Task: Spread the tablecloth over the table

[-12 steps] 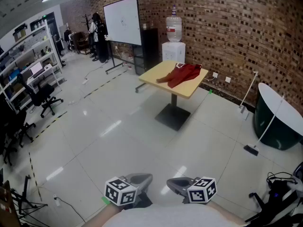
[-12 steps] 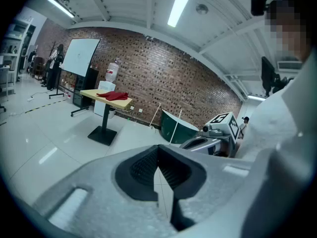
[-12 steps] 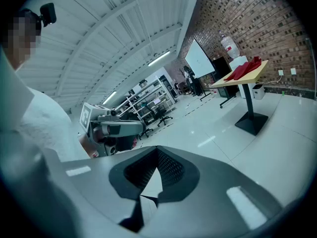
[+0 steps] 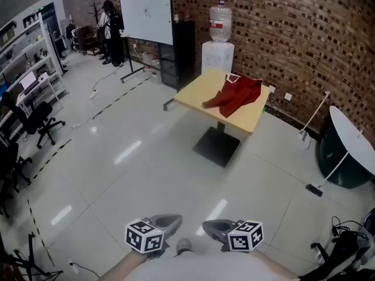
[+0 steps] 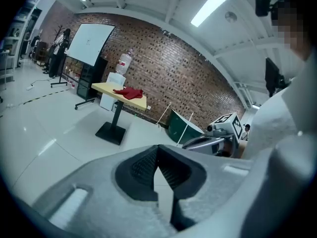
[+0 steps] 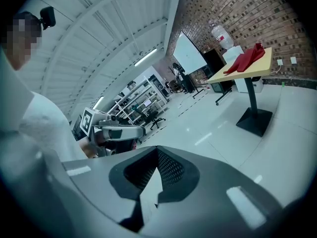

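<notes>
A crumpled red tablecloth (image 4: 235, 96) lies bunched on a square yellow-topped pedestal table (image 4: 199, 95) across the room, in front of the brick wall. It shows small in the left gripper view as the tablecloth (image 5: 128, 92) on the table (image 5: 109, 87), and in the right gripper view as the tablecloth (image 6: 245, 58) on the table (image 6: 265, 61). My left gripper (image 4: 170, 220) and right gripper (image 4: 212, 227) are held close to my body at the bottom of the head view, far from the table. Both are shut with nothing between the jaws.
A water dispenser (image 4: 219, 42) and a whiteboard (image 4: 146, 13) stand behind the table. A folded dark table (image 4: 348, 146) leans at the right. Office chairs (image 4: 40, 122) and shelves (image 4: 26, 69) line the left. Cables (image 4: 344, 228) lie at the lower right. Glossy floor (image 4: 146, 174) stretches between me and the table.
The view has shifted: the table and cloth now sit slightly lower and further right in the head view. The grippers stay close to my body, still shut.
</notes>
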`<action>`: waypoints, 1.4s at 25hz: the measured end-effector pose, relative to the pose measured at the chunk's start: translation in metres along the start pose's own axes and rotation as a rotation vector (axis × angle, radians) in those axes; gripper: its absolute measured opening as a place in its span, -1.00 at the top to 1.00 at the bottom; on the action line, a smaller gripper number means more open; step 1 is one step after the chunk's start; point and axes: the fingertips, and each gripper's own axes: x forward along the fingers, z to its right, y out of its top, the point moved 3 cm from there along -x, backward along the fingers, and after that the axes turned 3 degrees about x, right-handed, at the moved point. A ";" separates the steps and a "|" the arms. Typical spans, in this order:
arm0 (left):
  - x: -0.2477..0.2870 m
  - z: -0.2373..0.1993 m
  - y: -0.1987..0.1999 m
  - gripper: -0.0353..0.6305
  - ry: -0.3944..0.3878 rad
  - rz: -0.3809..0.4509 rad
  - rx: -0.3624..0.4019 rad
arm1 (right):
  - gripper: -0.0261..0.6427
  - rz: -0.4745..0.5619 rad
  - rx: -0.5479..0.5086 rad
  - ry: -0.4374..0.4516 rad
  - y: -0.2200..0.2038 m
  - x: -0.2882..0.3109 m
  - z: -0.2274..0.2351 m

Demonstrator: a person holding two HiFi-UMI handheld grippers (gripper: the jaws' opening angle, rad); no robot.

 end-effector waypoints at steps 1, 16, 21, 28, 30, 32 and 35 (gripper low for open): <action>-0.002 -0.021 0.015 0.89 0.003 0.000 0.009 | 0.92 0.009 -0.002 -0.004 0.016 0.015 0.002; 0.115 -0.149 0.122 0.89 -0.148 -0.095 0.082 | 0.92 0.203 0.135 -0.144 0.146 0.060 0.140; 0.191 -0.202 0.185 0.89 -0.129 -0.106 0.096 | 0.92 0.203 0.131 -0.139 0.217 0.071 0.222; 0.297 -0.278 0.321 0.89 -0.094 -0.075 0.124 | 0.92 0.213 0.082 -0.180 0.360 0.074 0.336; 0.319 -0.293 0.356 0.89 -0.085 -0.066 0.157 | 0.92 0.230 0.079 -0.207 0.394 0.068 0.364; 0.337 -0.308 0.378 0.89 -0.083 -0.069 0.165 | 0.92 0.254 0.085 -0.228 0.420 0.062 0.385; 0.357 -0.328 0.389 0.89 -0.087 -0.111 0.162 | 0.92 0.290 0.106 -0.257 0.440 0.058 0.405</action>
